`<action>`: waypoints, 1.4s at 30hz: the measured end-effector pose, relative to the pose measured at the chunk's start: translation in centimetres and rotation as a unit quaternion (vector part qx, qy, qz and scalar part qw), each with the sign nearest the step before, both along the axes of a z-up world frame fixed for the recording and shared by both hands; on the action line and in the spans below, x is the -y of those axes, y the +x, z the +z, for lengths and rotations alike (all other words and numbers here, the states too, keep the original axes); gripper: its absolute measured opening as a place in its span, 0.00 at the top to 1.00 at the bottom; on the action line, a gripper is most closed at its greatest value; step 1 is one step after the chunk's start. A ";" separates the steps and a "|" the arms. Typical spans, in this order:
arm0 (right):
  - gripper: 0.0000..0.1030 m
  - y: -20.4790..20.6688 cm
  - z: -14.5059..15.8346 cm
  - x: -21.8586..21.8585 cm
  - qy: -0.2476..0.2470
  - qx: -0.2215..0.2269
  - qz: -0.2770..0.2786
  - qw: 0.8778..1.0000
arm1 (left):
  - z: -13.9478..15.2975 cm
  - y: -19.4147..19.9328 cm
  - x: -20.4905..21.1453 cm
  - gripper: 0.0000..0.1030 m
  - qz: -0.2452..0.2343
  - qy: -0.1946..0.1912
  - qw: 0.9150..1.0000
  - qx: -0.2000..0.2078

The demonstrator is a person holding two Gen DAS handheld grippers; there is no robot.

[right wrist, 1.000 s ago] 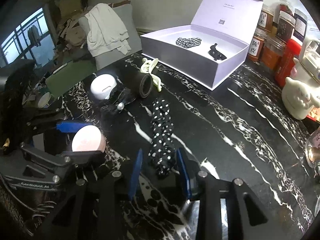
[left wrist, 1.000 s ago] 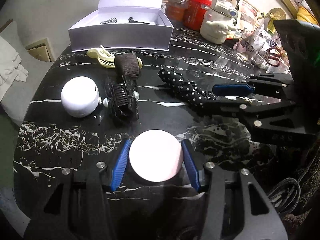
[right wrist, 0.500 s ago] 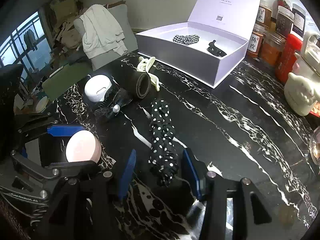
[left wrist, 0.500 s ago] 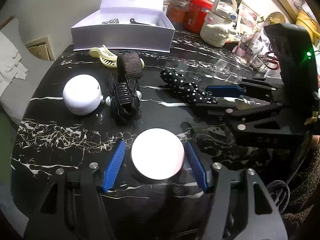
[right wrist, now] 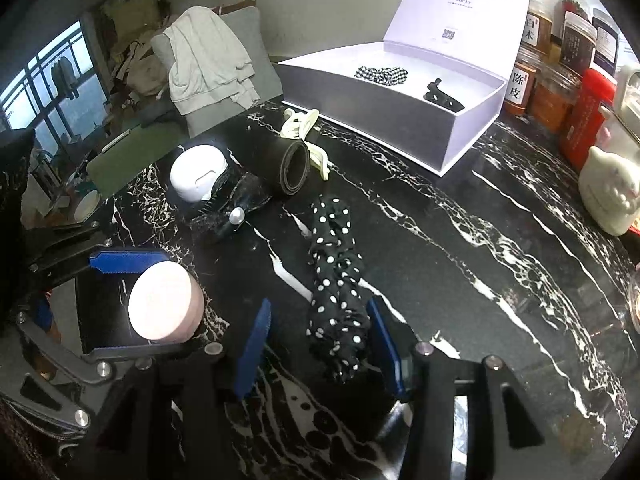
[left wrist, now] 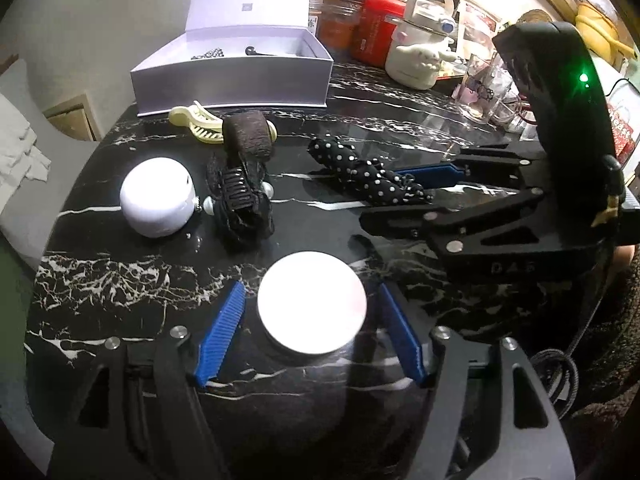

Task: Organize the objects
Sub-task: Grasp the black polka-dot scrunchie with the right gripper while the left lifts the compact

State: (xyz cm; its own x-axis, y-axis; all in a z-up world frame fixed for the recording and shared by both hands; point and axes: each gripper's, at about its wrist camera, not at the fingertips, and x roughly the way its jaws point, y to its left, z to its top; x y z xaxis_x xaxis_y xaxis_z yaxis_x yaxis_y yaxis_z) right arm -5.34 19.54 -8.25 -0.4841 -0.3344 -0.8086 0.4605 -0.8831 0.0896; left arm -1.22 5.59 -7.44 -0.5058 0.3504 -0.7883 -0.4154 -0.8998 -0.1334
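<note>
A round pale pink case (left wrist: 312, 308) lies on the black marble table (left wrist: 120, 280) between the blue pads of my left gripper (left wrist: 312, 286). Its jaws are opening, with a gap on each side of the case. My right gripper (right wrist: 319, 304) stands open around the near end of a black polka-dot scrunchie (right wrist: 336, 272), its pads not pressing the cloth. Farther back lie a white round case (left wrist: 158, 196), a black claw clip (left wrist: 240, 204), a dark roll (left wrist: 250, 136) and a cream claw clip (left wrist: 196, 124). The open white box (right wrist: 400, 132) holds a checked scrunchie (right wrist: 380, 74) and a black clip (right wrist: 442, 96).
Jars (right wrist: 524, 80), a red tin (left wrist: 376, 32), a white cat-shaped pot (left wrist: 420, 52) and glasses (left wrist: 480, 88) line the far right of the table. A grey chair with a white cloth (right wrist: 208, 56) stands beyond the table's left edge.
The left jaws, earlier tight against the round pink case, have spread away from it. The right jaws have widened around the polka-dot scrunchie. Both objects rest where they were.
</note>
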 end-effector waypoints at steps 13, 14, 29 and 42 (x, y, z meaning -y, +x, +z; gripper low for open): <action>0.50 0.1 -0.1 -0.1 -0.004 -0.006 0.006 1.000 | -0.2 0.2 -0.7 0.52 -0.037 -0.046 0.998 -0.034; 0.51 0.2 -0.1 -0.1 -0.004 -0.006 0.007 1.000 | -0.2 0.1 -0.7 0.52 -0.037 -0.046 0.998 -0.032; 0.81 0.5 1.4 -0.1 -0.005 -0.008 0.012 1.000 | 1.4 -1.0 0.4 0.52 -0.020 -0.031 0.999 -0.029; 0.83 1.2 4.2 0.0 -0.001 -0.032 0.017 0.999 | 3.7 -2.1 1.0 0.52 -0.008 -0.016 0.999 -0.040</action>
